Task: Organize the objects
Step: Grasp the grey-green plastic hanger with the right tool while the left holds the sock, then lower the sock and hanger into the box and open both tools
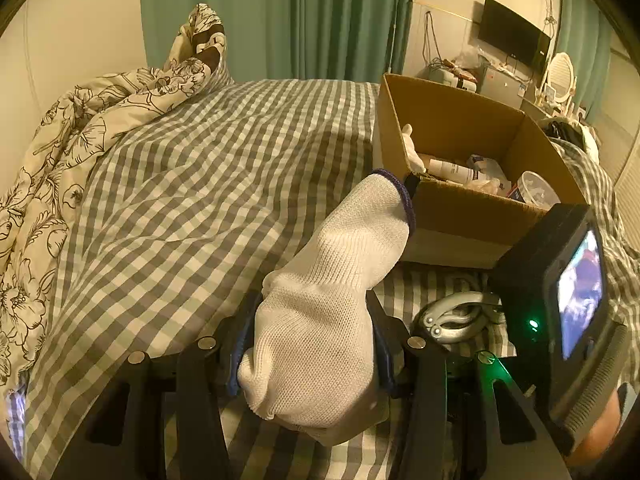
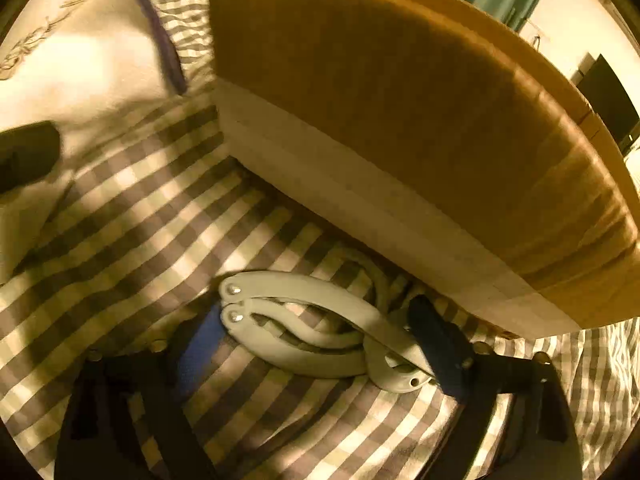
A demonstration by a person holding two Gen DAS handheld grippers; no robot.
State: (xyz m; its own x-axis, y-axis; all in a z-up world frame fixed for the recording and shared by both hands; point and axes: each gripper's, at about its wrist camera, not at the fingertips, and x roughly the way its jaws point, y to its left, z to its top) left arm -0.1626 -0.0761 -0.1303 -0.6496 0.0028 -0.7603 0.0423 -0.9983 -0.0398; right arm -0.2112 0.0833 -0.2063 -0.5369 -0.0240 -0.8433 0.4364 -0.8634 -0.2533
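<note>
My left gripper (image 1: 310, 344) is shut on a white knit glove (image 1: 332, 296) with a purple cuff, held above the checked bedsheet (image 1: 192, 184). The glove's cuff points toward an open cardboard box (image 1: 452, 204) at the right. My right gripper (image 2: 316, 340) is open, its fingers on either side of a grey folding tool with curved handles (image 2: 304, 328) that lies on the sheet against the box's near wall (image 2: 400, 120). The same tool shows in the left wrist view (image 1: 456, 318). The right gripper's body with its lit screen (image 1: 560, 304) stands beside the box.
The box holds a white bottle (image 1: 452, 170), another white glove (image 1: 412, 148), a plastic cup (image 1: 536, 190) and other small items. A flowered duvet (image 1: 60, 160) is bunched at the left. Green curtains (image 1: 280, 16) hang behind the bed. A TV (image 1: 514, 38) hangs on the far wall.
</note>
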